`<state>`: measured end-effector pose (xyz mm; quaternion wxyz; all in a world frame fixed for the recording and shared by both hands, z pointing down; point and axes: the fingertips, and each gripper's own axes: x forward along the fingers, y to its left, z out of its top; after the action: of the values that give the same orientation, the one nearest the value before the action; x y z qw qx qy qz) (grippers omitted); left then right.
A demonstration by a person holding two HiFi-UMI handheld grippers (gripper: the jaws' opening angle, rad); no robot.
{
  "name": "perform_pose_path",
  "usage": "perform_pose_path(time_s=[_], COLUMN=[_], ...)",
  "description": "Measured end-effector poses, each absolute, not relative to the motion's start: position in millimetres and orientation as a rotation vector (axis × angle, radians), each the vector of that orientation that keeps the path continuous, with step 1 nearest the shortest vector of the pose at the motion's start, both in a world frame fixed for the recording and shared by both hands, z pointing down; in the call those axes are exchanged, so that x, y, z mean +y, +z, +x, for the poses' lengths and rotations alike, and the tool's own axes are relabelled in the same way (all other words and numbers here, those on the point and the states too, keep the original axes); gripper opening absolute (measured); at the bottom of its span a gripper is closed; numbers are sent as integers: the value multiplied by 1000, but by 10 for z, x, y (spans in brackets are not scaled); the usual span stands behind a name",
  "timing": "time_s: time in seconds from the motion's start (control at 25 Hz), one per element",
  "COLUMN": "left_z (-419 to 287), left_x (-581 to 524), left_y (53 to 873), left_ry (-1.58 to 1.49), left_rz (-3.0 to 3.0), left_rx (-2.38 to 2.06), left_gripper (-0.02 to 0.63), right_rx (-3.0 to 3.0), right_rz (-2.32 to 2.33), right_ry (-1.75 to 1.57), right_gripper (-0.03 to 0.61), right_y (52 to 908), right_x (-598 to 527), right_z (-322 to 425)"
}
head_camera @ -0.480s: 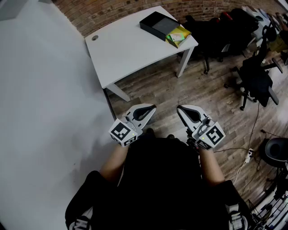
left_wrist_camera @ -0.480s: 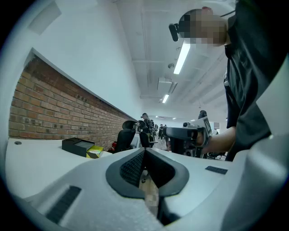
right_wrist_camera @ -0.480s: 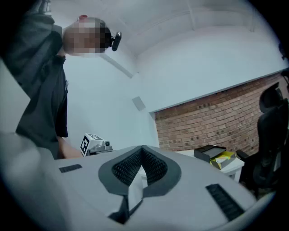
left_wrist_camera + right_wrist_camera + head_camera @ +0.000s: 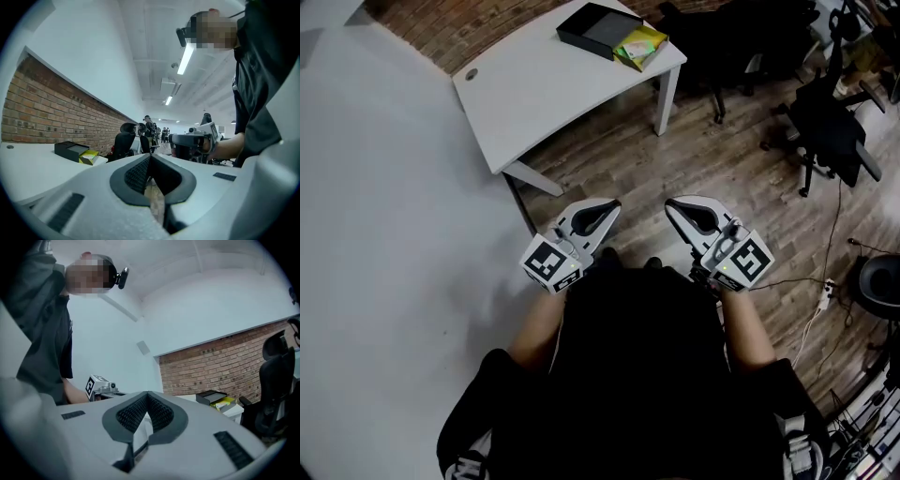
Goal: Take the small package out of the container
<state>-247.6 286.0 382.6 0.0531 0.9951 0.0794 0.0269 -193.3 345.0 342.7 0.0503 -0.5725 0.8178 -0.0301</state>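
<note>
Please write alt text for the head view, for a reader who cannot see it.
Seen from above, a person holds the left gripper and right gripper close to the body, jaws shut and empty. Ahead on a white table a black container lies with a yellow-green package beside it.

Right gripper [image 4: 147,395] jaws together, empty. Beyond: white table [image 4: 232,411], black container [image 4: 211,396], yellow package [image 4: 224,403] just beside. Brick wall [image 4: 211,366] behind. Left gripper [image 4: 97,385] at left.

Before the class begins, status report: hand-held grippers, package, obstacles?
Left hand-held gripper and right hand-held gripper both shut, empty. Yellow package against black box on white table, out of reach. Wood floor between; chairs off right.
</note>
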Motion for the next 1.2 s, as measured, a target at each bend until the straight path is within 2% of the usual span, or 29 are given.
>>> perform_pose_path(time_s=[0.6, 1.2], left_z=[-2212, -2090], left_x=[3186, 3356], left_y=[3736, 3857], left_ry=[118, 159], left_rz=[3049, 3015], left_rx=[247, 331], left_gripper=[15, 15], right_rx=[2452, 2414], right_rz=[-1764, -1793], right_ry=[-58, -138], right_gripper=[6, 6], right_y=[3511, 3725], right_x=[4021, 4260], right_z=[-1475, -1407])
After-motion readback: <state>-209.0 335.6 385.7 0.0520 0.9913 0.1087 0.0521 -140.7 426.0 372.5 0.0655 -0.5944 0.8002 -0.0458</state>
